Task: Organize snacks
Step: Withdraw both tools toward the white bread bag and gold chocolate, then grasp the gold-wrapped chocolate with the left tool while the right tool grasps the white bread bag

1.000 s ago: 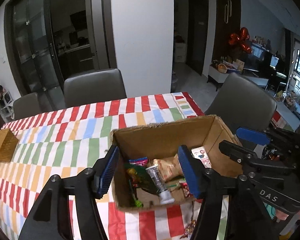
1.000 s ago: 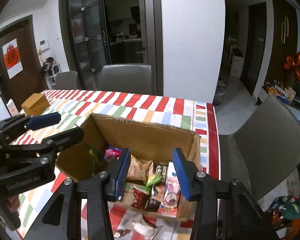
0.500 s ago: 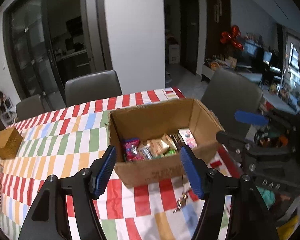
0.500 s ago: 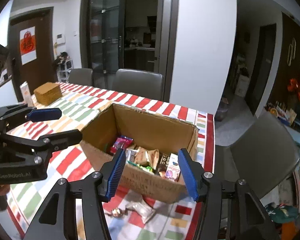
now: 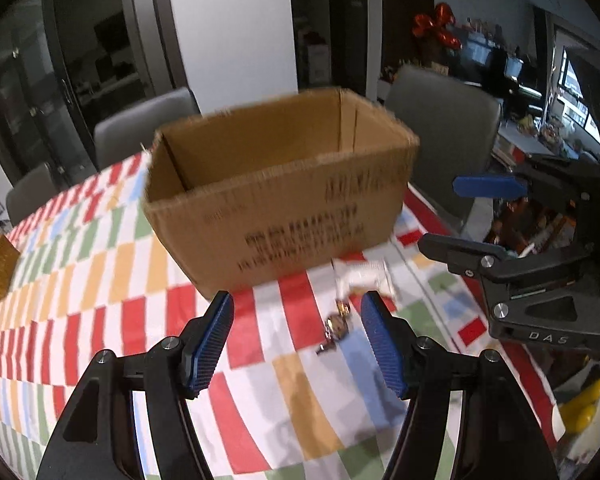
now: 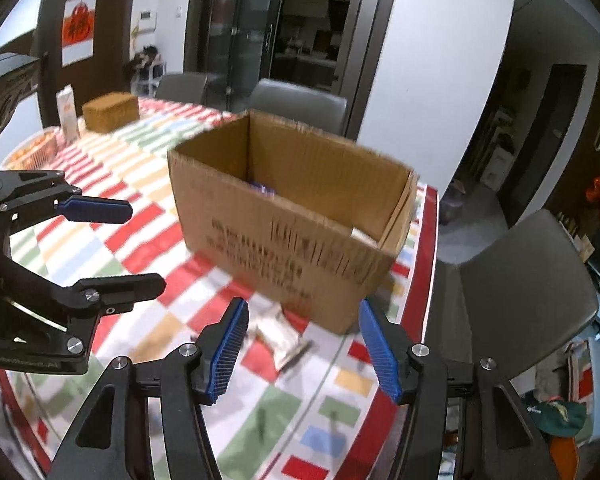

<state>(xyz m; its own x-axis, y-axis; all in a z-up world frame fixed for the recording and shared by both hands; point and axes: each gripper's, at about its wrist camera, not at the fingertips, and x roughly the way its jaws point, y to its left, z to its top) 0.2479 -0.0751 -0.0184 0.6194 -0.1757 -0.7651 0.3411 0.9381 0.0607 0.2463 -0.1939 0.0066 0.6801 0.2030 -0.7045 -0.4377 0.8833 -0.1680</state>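
left wrist view: the left tool is seen with jaws apart, nothing between them, above the striped counter. a cardboard box stands beyond; a white snack packet and a small wrapped sweet lie just before it.

right wrist view: the right tool has just been opening, empty. the packet lies beside the box. the left tool is seen open.
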